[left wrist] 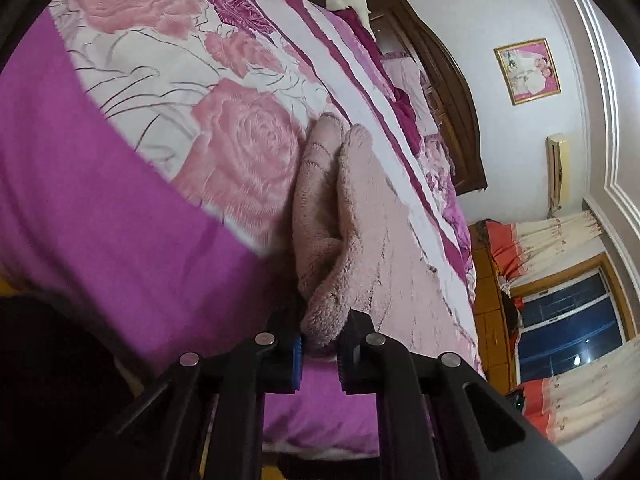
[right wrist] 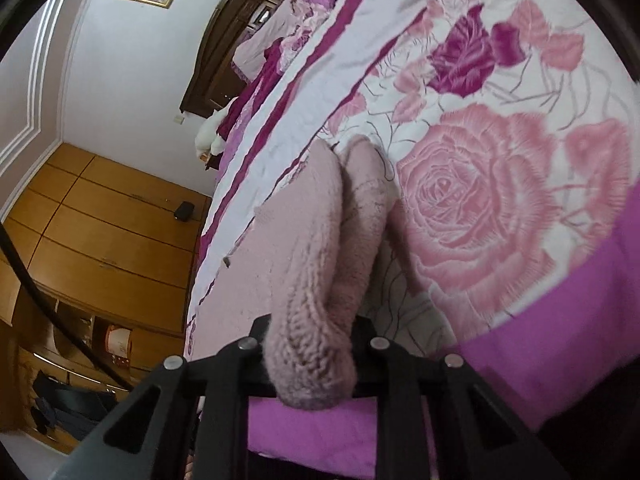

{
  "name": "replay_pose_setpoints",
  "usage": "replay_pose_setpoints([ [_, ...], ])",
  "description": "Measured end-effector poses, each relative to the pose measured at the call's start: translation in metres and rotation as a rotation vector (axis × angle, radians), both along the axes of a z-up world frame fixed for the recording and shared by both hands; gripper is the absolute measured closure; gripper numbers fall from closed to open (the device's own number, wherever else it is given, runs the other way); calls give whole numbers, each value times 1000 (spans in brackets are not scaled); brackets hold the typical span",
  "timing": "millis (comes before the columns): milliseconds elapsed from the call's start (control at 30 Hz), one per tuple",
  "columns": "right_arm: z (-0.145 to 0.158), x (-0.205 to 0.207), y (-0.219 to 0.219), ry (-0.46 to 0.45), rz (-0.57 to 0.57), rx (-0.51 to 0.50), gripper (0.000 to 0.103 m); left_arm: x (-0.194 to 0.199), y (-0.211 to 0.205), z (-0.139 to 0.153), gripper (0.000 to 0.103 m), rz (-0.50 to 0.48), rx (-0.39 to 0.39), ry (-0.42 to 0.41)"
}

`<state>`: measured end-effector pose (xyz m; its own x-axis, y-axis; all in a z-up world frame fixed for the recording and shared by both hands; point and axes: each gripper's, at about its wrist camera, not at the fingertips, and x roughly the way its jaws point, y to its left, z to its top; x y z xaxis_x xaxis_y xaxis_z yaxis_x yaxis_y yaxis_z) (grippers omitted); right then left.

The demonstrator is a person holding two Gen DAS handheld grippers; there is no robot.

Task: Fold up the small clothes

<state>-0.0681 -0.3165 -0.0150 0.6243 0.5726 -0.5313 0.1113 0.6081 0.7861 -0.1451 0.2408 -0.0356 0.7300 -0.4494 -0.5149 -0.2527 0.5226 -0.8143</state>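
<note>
A fuzzy pale-pink knitted garment [left wrist: 340,216] lies folded double on the rose-print bedspread [left wrist: 168,92]. My left gripper [left wrist: 319,354] is shut on its near end, with the fabric pinched between the black fingers. In the right wrist view the same garment [right wrist: 320,264] runs away from me over the bedspread [right wrist: 480,200]. My right gripper [right wrist: 310,364] is shut on its near end, and the knit bulges over the fingers and hides the pads.
The bed's purple border [left wrist: 100,208] is at the near edge. A dark wooden headboard [left wrist: 452,92] and pillows are at the far end. A wooden wardrobe [right wrist: 108,216], a curtained window [left wrist: 568,312] and a framed photo [left wrist: 528,70] line the walls.
</note>
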Motion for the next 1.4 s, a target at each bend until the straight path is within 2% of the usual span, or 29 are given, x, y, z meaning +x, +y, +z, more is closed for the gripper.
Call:
replay_pose_setpoints([
  [167,7,-20,-12,3,5,20,82,-16,-8,5,103,-17,25,2],
  [267,-1,-25,-18,14,17,1,81,-9,-12,0,103,-22,95,37],
  [300,-7,-24,-18,43,14,-8,80,-6,-15,-2,103,-24,114,57],
  [367,-18,-25,-20,102,-10,-36,71,-3,-17,-6,103,-27,133,88],
  [433,-23,-28,-24,149,-48,-98,67,-3,-17,-6,103,-17,144,99],
  [467,-24,-31,-26,149,-43,-108,57,-4,-20,-7,103,-14,141,100],
  [500,-24,-37,-28,149,-38,-104,51,-6,-19,-7,103,-13,128,98],
  [533,-23,-41,-29,148,-34,-99,43,-7,-17,-9,99,-11,108,95],
  [633,-15,-57,-31,82,-20,-101,42,-12,-10,-17,94,2,9,75],
  [700,1,-72,-27,40,-28,-185,40,-16,-7,-17,92,8,-27,45],
  [733,9,-78,-24,26,-28,-237,37,-17,-6,-15,88,9,-25,29],
  [800,33,-89,-10,-38,-14,-353,34,-21,-6,-5,86,5,29,-17],
  [900,66,-104,18,-203,3,-467,22,-22,-8,1,85,-22,49,-87],
  [933,73,-103,29,-251,26,-482,14,-21,-9,1,83,-30,48,-101],
  [967,78,-103,43,-292,47,-495,0,-20,-10,-3,79,-42,42,-117],
  [1000,82,-102,59,-338,66,-500,0,-20,-9,-6,77,-54,21,-127],
  [1100,83,-83,102,-368,172,-510,0,-17,0,-13,64,-43,-98,-170],
  [1167,83,-73,133,-412,222,-528,0,-18,3,-9,53,-18,-70,-207],
  [1233,85,-66,157,-461,247,-533,0,-16,5,-12,52,-10,-41,-193],
  [1300,82,-51,188,-474,333,-507,0,-10,3,-19,52,-32,-74,-159],
  [1400,80,-31,239,-447,452,-490,0,-5,0,-31,52,-53,-135,-120],
])
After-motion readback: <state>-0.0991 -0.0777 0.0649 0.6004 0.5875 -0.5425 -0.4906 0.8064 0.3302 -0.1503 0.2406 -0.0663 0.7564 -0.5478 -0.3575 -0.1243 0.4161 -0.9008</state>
